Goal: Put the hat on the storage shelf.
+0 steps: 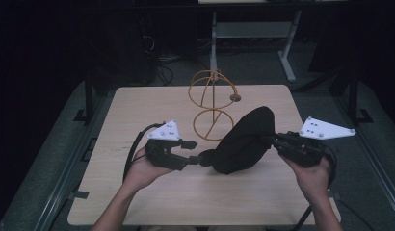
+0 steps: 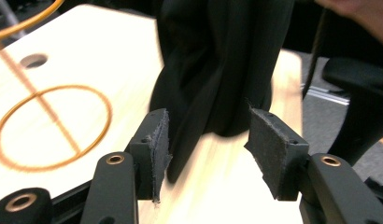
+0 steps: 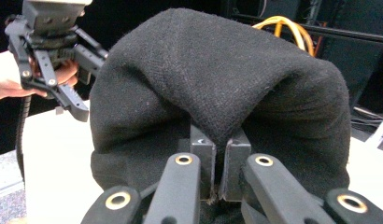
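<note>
The right gripper (image 1: pixel 277 140) is clamped hard on the rim of a black knit beanie (image 1: pixel 246 139), jaws pinched together with the cloth caught between them, and the hat hangs bunched just over the middle of the wooden table (image 1: pixel 138 110). Over on the other side, the left gripper (image 1: pixel 195 151) sits low by the hat's bottom edge with its jaws apart; in the left gripper view the pads (image 2: pixel 160 140) stand on either side of a fold of the fabric without pressing it. Behind the hat stands an orange wire stand (image 1: pixel 212 103), a ring base with a hooped top, near the table's far edge.
</note>
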The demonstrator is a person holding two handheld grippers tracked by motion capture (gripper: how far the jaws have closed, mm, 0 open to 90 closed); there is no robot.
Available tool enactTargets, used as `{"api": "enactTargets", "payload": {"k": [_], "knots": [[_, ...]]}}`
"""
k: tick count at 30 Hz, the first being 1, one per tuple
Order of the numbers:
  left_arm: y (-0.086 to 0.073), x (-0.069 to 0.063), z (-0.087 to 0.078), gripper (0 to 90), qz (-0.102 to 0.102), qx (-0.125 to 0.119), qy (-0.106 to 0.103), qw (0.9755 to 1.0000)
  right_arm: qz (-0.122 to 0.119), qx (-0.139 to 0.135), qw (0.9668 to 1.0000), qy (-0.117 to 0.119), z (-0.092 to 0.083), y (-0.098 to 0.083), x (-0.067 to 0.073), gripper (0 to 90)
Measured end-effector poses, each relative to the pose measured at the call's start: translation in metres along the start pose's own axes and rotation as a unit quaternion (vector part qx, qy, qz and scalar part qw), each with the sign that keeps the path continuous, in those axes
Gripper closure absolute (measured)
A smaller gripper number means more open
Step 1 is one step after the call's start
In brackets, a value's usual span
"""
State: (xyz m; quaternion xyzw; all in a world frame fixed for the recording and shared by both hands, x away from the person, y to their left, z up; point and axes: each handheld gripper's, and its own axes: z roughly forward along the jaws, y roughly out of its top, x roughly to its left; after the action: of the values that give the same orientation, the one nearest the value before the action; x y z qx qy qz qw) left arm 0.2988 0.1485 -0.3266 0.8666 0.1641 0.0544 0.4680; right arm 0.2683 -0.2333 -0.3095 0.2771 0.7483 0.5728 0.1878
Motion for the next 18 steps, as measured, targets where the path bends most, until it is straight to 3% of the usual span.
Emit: {"api": "enactTargets", "payload": {"k": [8, 13, 14, 15, 16, 18], "knots": [[-0.032, 0.011, -0.017, 40.9, -0.02, 0.018, 0.047, 0.9985, 0.007, 0.007, 0.9997, -0.02, -0.008, 0.01, -0.016, 86.4], [-0.059, 0.019, -0.023, 37.7, -0.035, 0.028, 0.074, 0.9963, 0.005, 0.016, 0.9994, -0.032, -0.011, 0.021, -0.022, 86.4], [-0.073, 0.022, -0.025, 36.7, -0.039, 0.037, 0.083, 0.9951, 0.003, 0.021, 0.9991, -0.037, -0.011, 0.028, -0.026, 86.4], [-0.073, 0.022, -0.025, 36.1, -0.039, 0.037, 0.083, 0.9951, 0.003, 0.021, 0.9991, -0.037, -0.011, 0.028, -0.026, 86.4], [-0.087, 0.025, -0.024, 35.8, -0.044, 0.04, 0.094, 0.9938, -0.001, 0.026, 0.9988, -0.041, -0.01, 0.036, -0.029, 86.4], [-0.094, 0.026, -0.023, 35.4, -0.05, 0.04, 0.099, 0.993, -0.004, 0.027, 0.9987, -0.043, -0.01, 0.04, -0.03, 86.4]]}}
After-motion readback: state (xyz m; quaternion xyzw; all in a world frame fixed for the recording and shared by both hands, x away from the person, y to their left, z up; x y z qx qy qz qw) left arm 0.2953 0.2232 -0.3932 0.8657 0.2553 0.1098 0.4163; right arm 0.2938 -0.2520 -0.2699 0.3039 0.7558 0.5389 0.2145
